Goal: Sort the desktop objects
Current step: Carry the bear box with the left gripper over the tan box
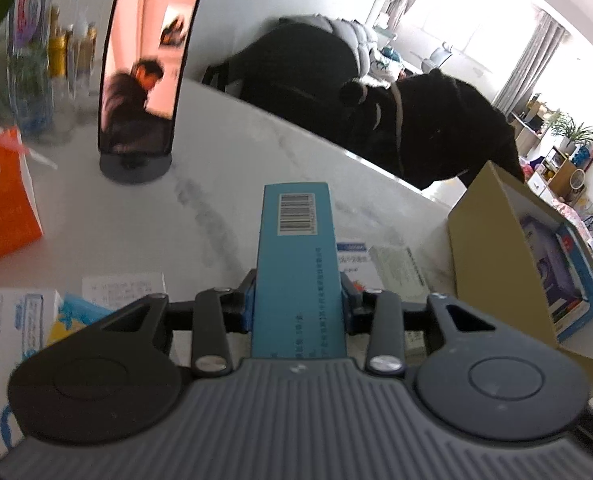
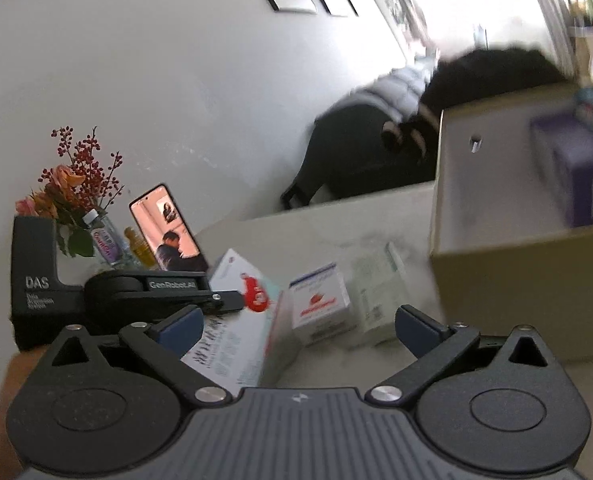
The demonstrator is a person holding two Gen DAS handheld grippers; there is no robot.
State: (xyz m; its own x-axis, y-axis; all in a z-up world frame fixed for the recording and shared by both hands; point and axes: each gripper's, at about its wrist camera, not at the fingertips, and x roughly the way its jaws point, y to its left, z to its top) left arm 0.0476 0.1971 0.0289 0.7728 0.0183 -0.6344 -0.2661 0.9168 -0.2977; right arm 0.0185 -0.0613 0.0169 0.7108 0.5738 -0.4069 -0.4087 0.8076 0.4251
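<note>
In the left wrist view my left gripper (image 1: 298, 304) is shut on a long blue box (image 1: 296, 240) with a barcode, which juts forward above the white table (image 1: 224, 200). The open cardboard box (image 1: 492, 248) stands to the right with a blue and purple package (image 1: 552, 272) inside. My right gripper (image 2: 298, 326) is open and holds nothing. Beyond it lie a small white box with a red print (image 2: 322, 304) and a pale box (image 2: 376, 292). The left gripper (image 2: 156, 288) shows at the left, at a long box with a red logo (image 2: 252, 296).
A phone on a stand (image 1: 144, 72) is upright at the back left, next to bottles (image 1: 60, 52). An orange carton (image 1: 0, 204) and a white medicine box (image 1: 4, 340) sit at the left. Dark coats on chairs (image 1: 416, 120) lie beyond the table's far edge.
</note>
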